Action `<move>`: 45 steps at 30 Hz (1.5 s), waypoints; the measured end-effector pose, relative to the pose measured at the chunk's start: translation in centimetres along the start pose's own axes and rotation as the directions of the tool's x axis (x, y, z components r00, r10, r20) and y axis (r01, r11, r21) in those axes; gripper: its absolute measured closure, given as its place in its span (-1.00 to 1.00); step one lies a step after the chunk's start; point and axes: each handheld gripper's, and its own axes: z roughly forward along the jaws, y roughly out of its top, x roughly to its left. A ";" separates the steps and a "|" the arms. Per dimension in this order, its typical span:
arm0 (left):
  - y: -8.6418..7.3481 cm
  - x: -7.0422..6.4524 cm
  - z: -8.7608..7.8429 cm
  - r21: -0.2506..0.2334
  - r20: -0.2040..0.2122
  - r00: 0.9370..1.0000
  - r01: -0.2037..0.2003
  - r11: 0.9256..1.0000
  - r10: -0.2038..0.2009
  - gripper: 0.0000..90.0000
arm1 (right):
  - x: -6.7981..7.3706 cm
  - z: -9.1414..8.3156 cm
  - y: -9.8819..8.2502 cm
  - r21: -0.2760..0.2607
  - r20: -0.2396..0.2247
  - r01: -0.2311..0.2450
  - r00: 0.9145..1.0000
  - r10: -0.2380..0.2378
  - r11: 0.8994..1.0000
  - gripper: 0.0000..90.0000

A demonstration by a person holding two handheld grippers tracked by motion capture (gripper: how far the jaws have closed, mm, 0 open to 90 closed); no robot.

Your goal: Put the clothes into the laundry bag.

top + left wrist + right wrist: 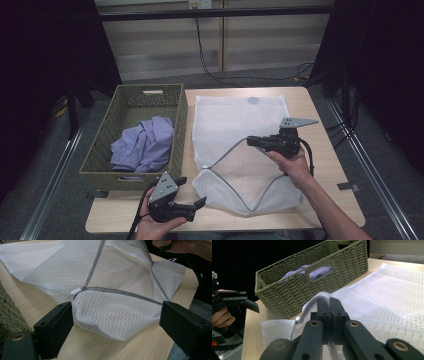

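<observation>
A white mesh laundry bag [240, 125] lies flat on the wooden table [320, 165], its grey zipper [227, 152] undone. My right gripper [250, 141] is shut on the bag's zipper edge and holds that edge raised off the table; in the right gripper view the jaws [328, 302] pinch the white hem together. My left gripper [191, 191] is open at the bag's near left corner. In the left gripper view its jaws [117, 322] stand wide apart before the bag's mouth [112, 312], without touching it. The white zipper pull [76, 290] lies just ahead.
An olive woven basket [100, 150] stands left of the bag and holds a lavender shirt [145, 145]. It also shows beyond the right jaws as the basket [294, 292]. The table's near edge [225, 227] lies just below the left hand. Cables run on the floor behind.
</observation>
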 end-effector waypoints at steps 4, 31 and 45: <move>0.1 0.0 -0.3 -0.013 0.013 1.000 0.006 1.000 -0.006 -0.72 | 0.0 -0.2 -0.2 -0.002 -0.009 0.011 1.000 -0.011 1.000 0.96; 4.7 7.3 -5.0 -0.071 -0.085 0.995 0.040 0.997 -0.046 -0.76 | -0.4 -0.5 -0.5 0.005 0.006 0.008 1.000 -0.008 1.000 0.96; 6.7 12.3 -6.0 -0.048 -0.129 0.989 0.067 0.997 -0.073 -0.77 | -0.4 -0.4 -0.6 0.011 0.003 0.008 1.000 -0.008 1.000 0.96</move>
